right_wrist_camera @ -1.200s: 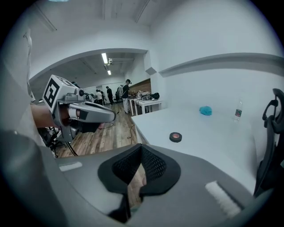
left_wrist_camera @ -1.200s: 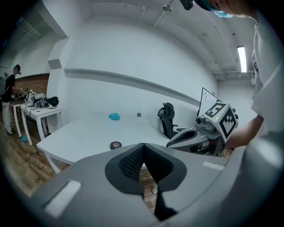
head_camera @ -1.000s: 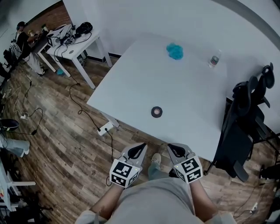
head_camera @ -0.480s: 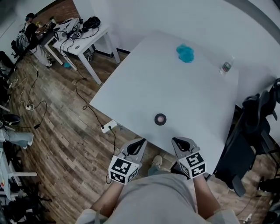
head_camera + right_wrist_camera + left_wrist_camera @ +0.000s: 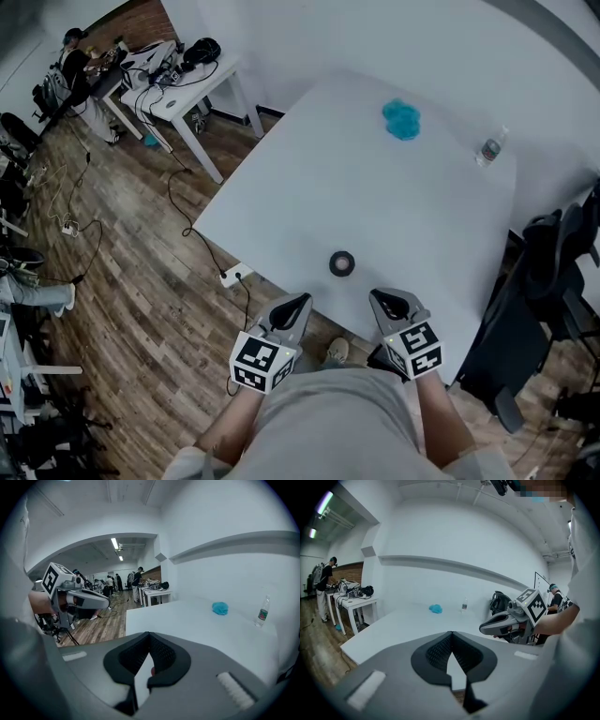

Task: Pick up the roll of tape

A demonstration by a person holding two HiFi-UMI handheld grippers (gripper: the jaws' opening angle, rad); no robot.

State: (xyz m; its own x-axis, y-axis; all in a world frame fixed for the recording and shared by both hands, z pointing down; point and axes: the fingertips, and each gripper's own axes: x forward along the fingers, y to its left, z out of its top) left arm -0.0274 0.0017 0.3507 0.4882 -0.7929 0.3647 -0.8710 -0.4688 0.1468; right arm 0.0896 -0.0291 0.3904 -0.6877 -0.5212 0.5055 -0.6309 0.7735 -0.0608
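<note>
On the white table point(image 5: 375, 187), roll of tape point(image 5: 342, 263) ahead of left gripper point(image 5: 301, 299) and right gripper point(image 5: 381, 295), fingers together

The white worktop point(image 5: 375, 202) carries a black tape roll point(image 5: 342, 263) near its front edge. A crumpled blue cloth point(image 5: 401, 119) lies far back, and a bottle point(image 5: 488, 150) stands upright by the far right corner.

Left gripper point(image 5: 451, 633) jaws together, nothing between, facing white table point(image 5: 393, 625). Blue lump point(image 5: 436, 608) and bottle point(image 5: 464, 605) at far side; right gripper point(image 5: 485, 628) alongside.

Tape roll point(image 5: 342, 263) on table point(image 5: 394, 197), near edge
</note>
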